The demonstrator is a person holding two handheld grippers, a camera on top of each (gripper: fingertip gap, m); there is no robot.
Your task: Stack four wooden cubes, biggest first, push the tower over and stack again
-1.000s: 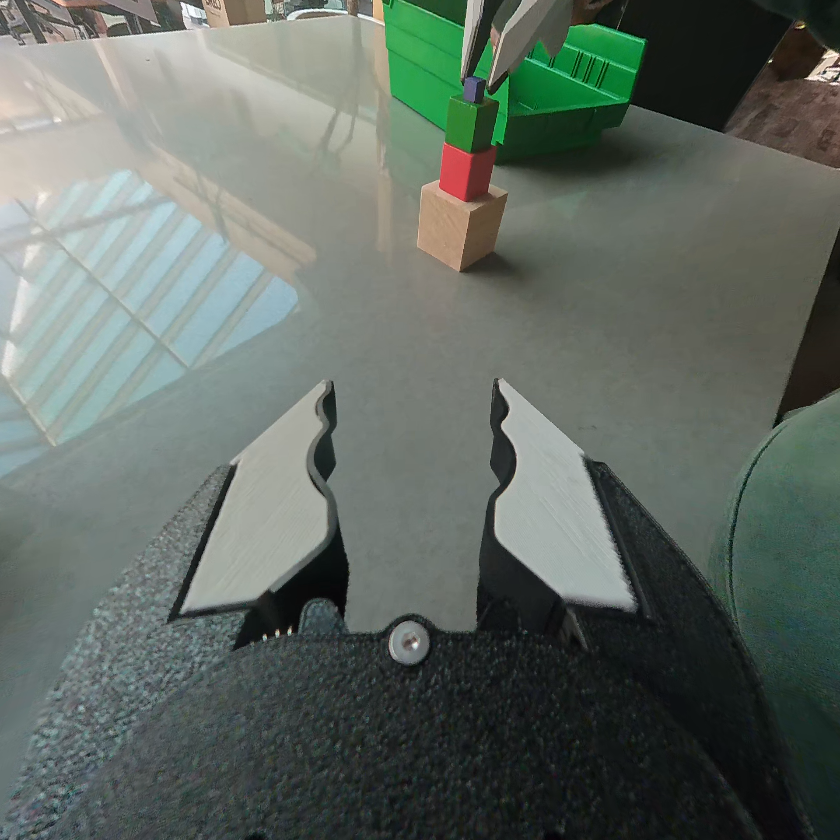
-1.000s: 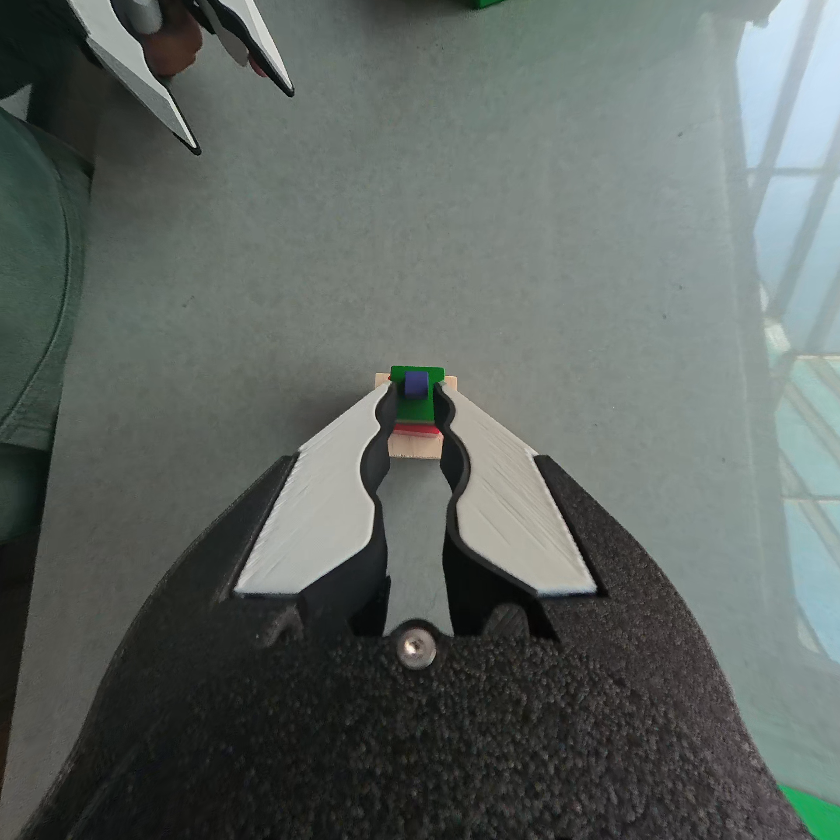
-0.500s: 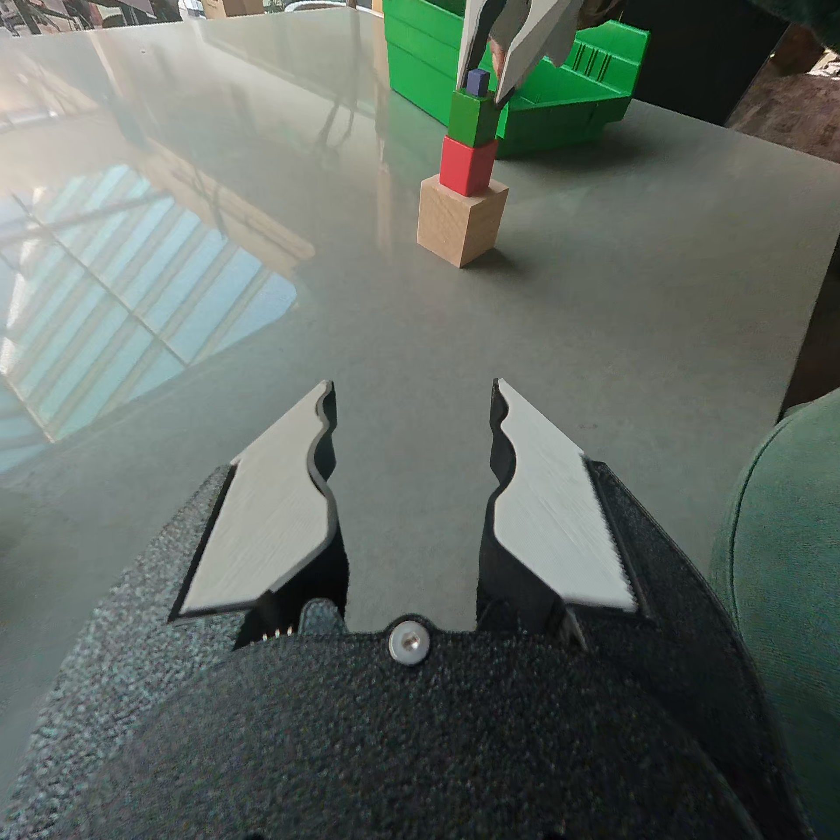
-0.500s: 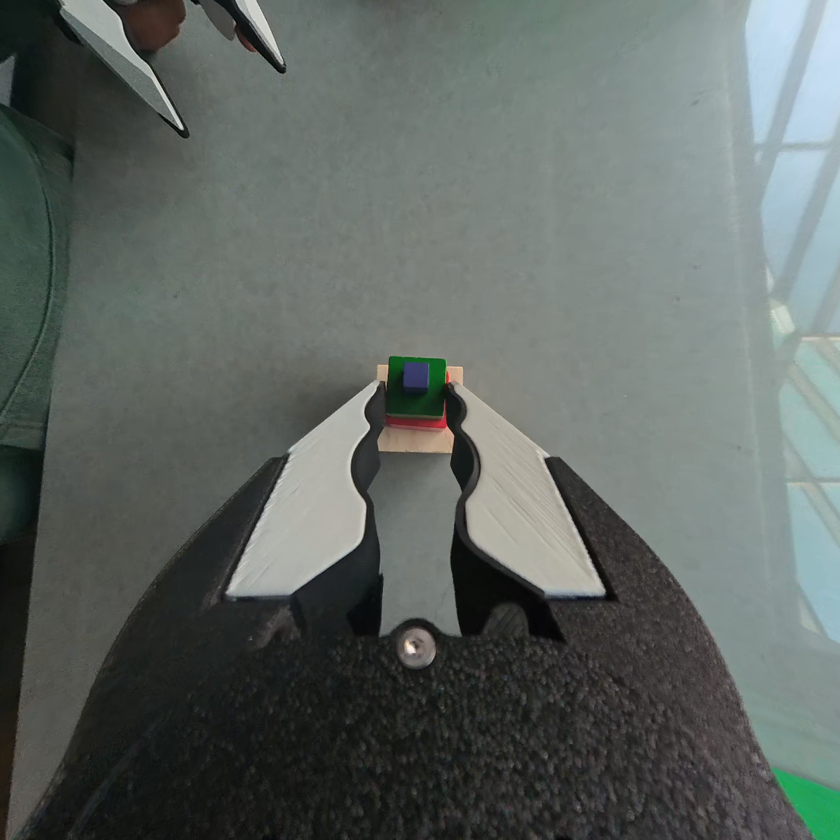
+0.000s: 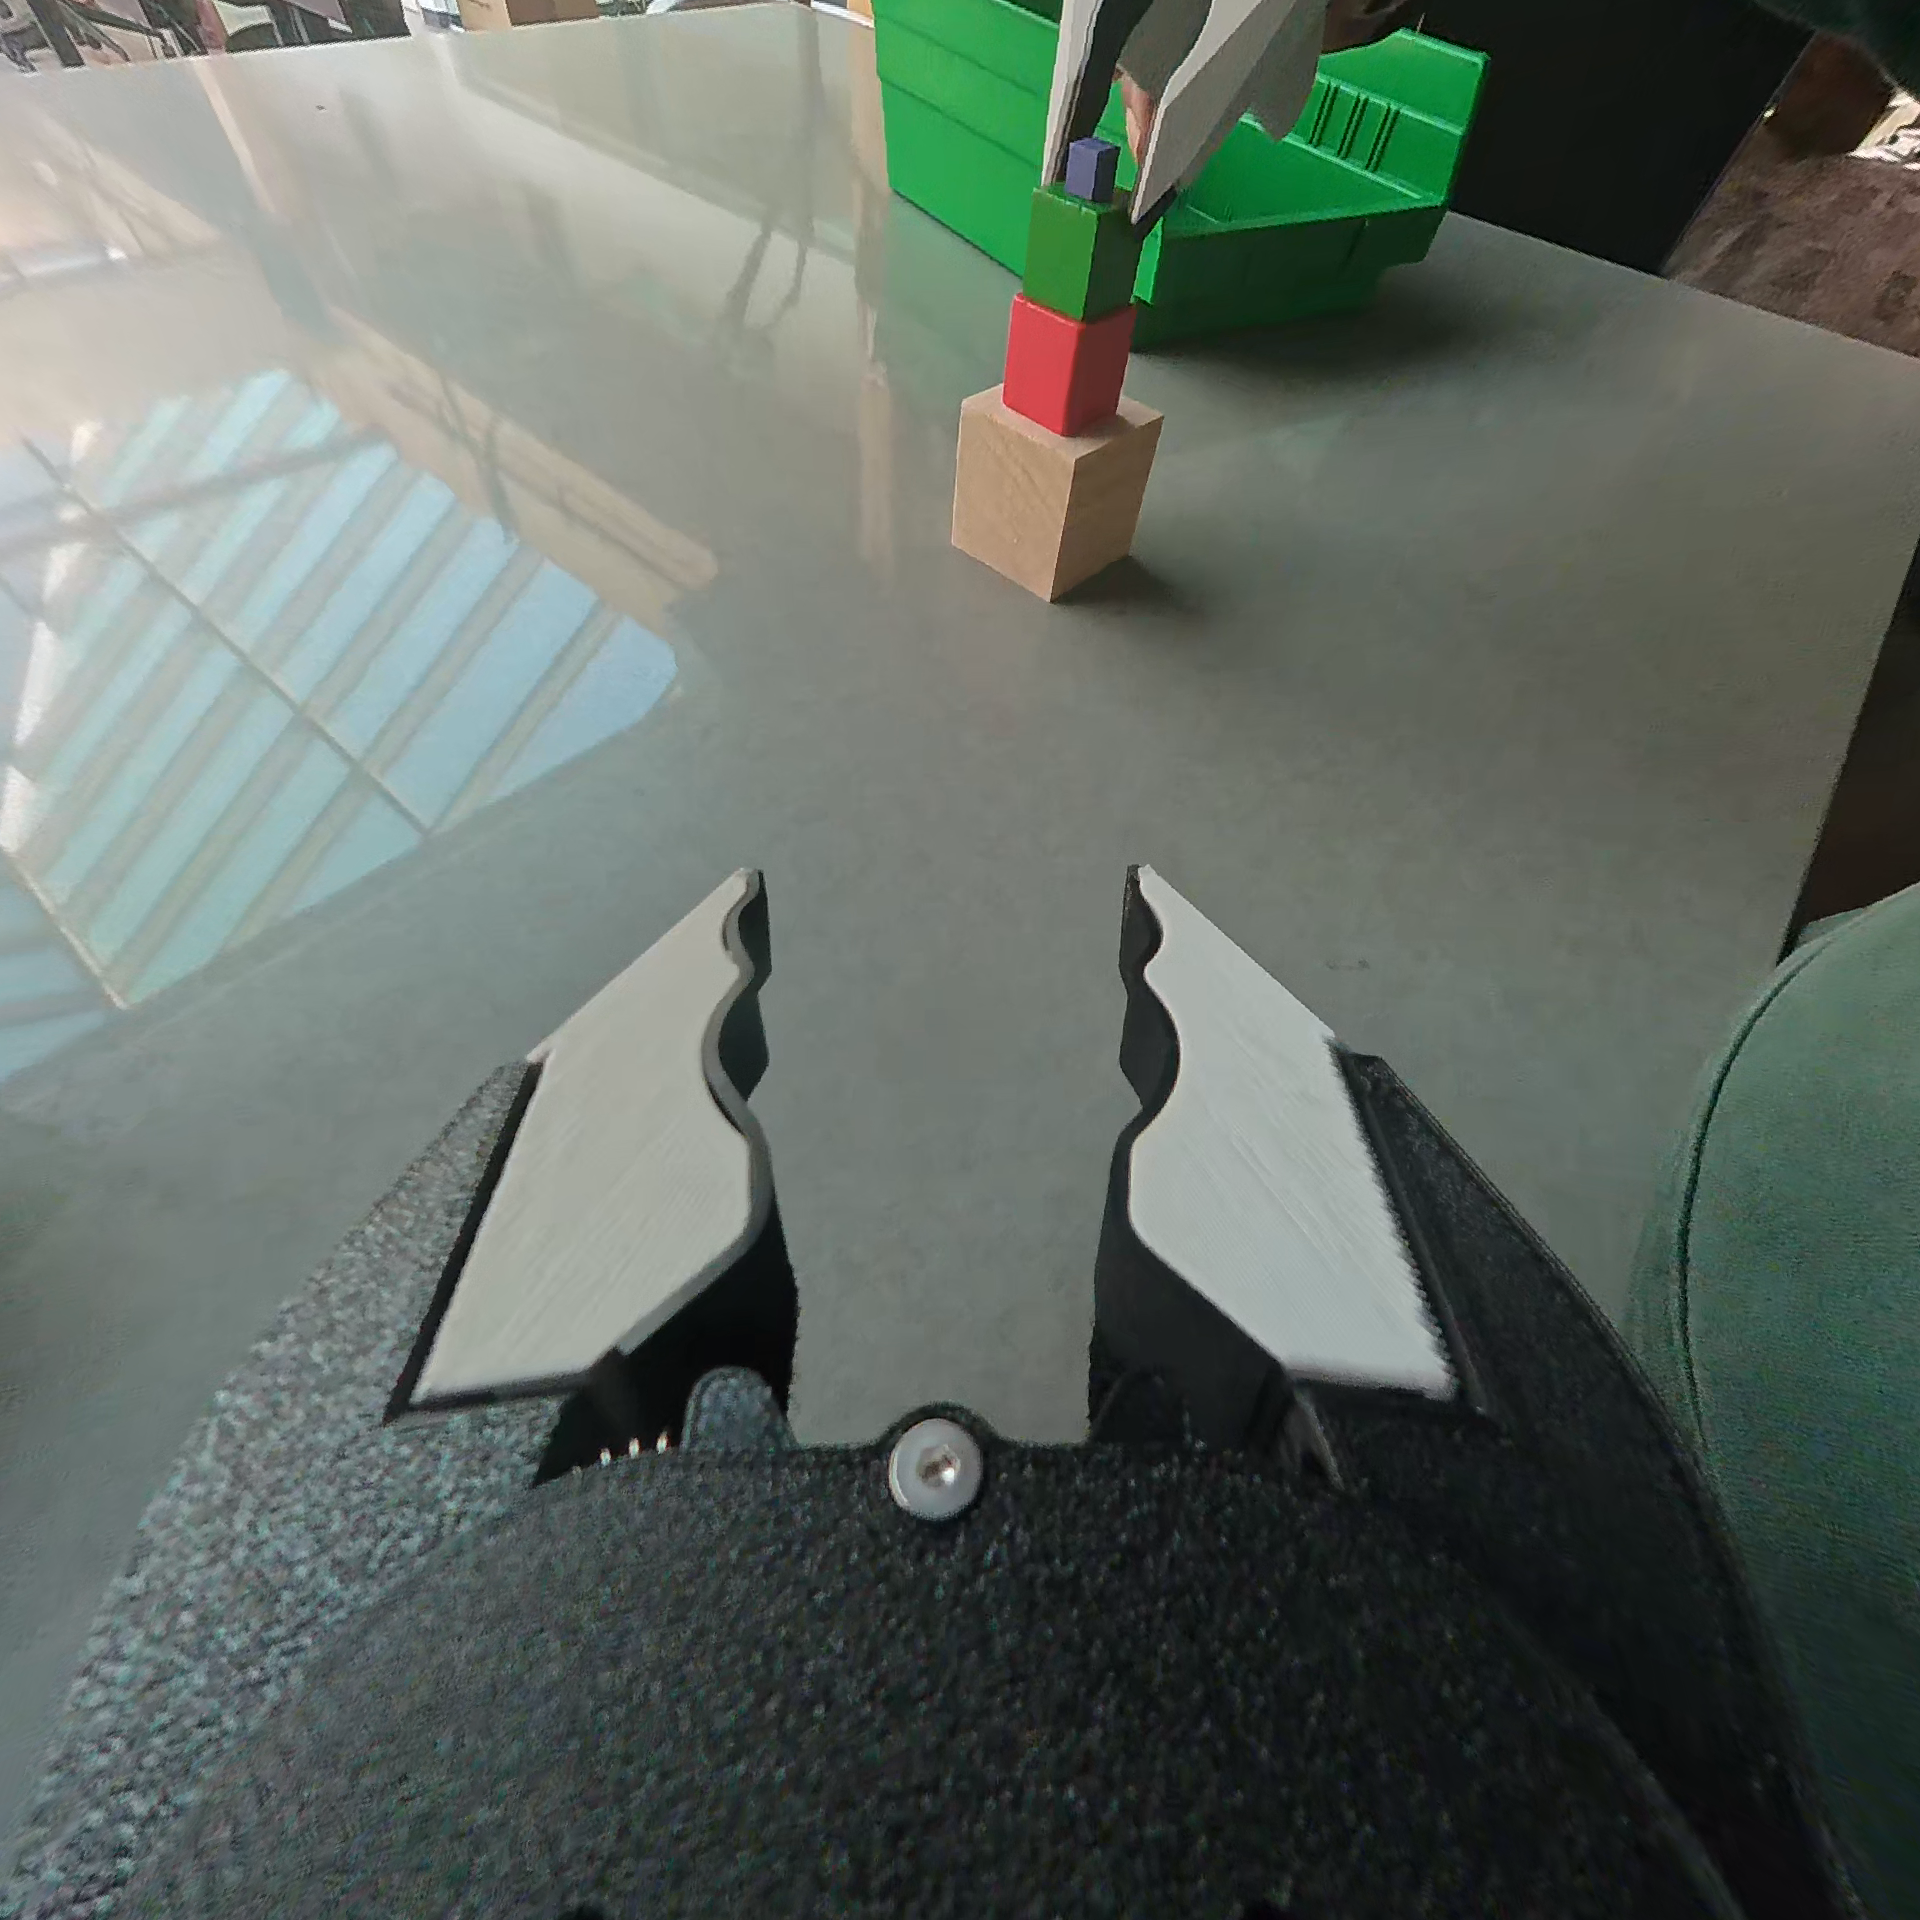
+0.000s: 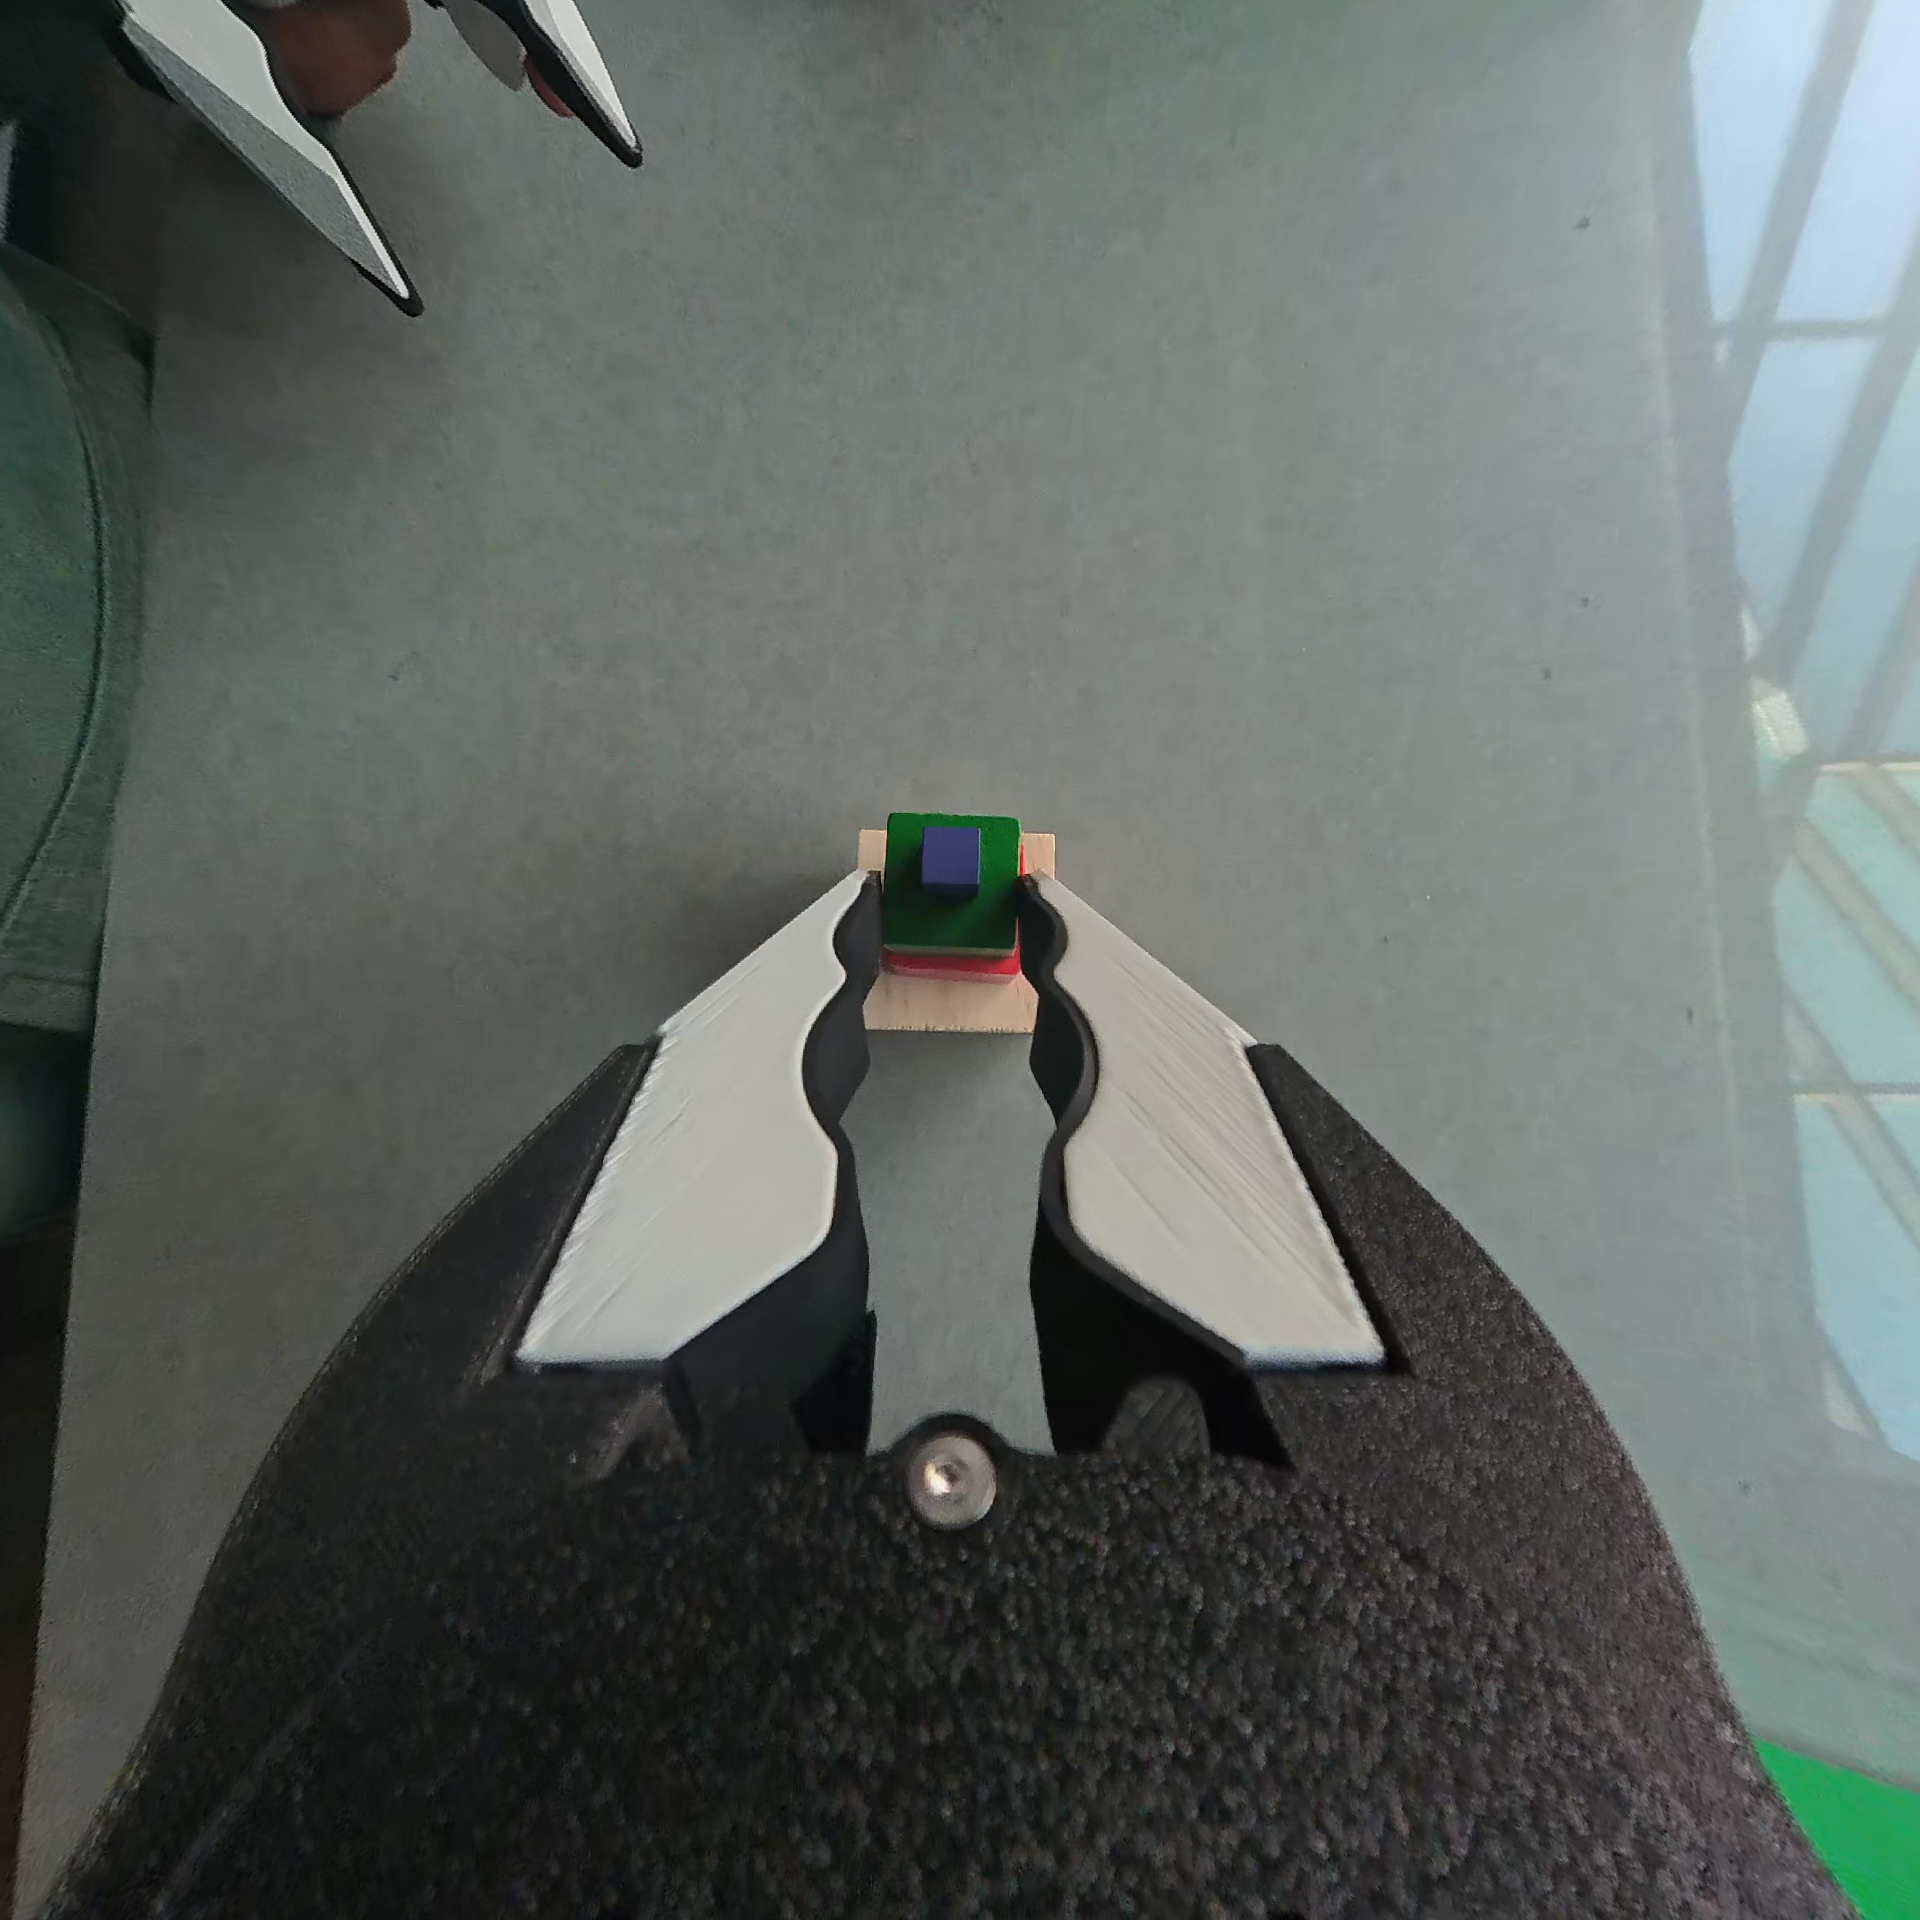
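The right gripper (image 6: 945, 883) hangs over a stack of blocks on a grey table (image 6: 1143, 468), its jaws spread apart, one fingertip to each side of the green block (image 6: 951, 914) and gripping nothing; whether the tips touch that block cannot be told. A small blue block (image 6: 951, 858) sits free on top of the green one. Under the green block is a red block (image 5: 1065, 358), and at the bottom a larger plain wooden block (image 5: 1049, 499) standing on the table. From the left wrist view the four sit one upon another, each smaller than the one beneath, with the stack upright.

The left gripper (image 5: 943, 904) is held low above bare table well short of the stack, its jaws wide apart and empty. Behind the stack stands a green plastic bin (image 5: 1299, 218). Window light is mirrored in the tabletop to the left. A green sleeve (image 5: 1808, 1299) shows at the right edge of the left wrist view.
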